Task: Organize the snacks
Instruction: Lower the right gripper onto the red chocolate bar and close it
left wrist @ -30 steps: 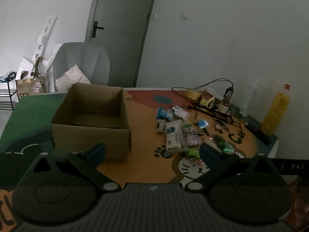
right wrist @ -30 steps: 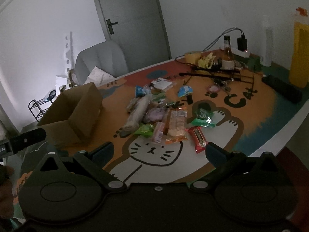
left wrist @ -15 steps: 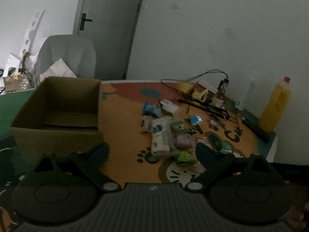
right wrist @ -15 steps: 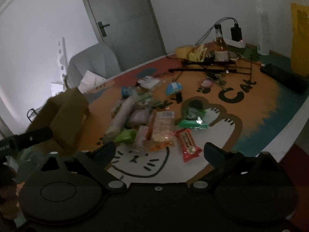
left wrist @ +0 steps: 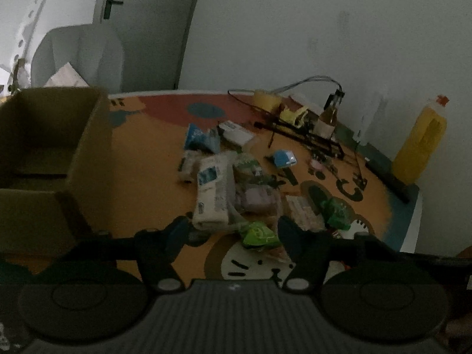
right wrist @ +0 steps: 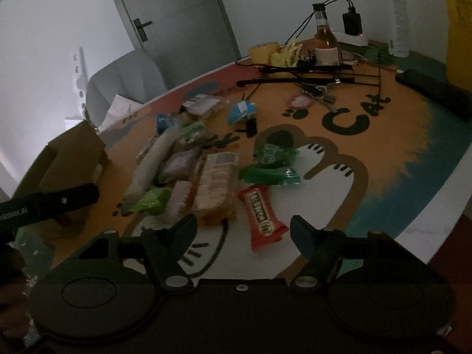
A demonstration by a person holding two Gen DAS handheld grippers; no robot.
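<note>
Over dim snack pile [right wrist: 203,174], both grippers [left wrist: 233,230] [right wrist: 243,227] agape, empty, labels blurred

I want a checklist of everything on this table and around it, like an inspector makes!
Surface: table mat with cartoon cat print.
Job's things: snack pile mid-table; red bar nearest the right tool; cardboard box open, nothing seen inside.
Clutter: glass bottle, tape roll, yellow jug.
Grippers: left tool open, empty; right tool open, empty.
Cables: charger leads at the wall.
Surroundings: grey chair, door.
</note>
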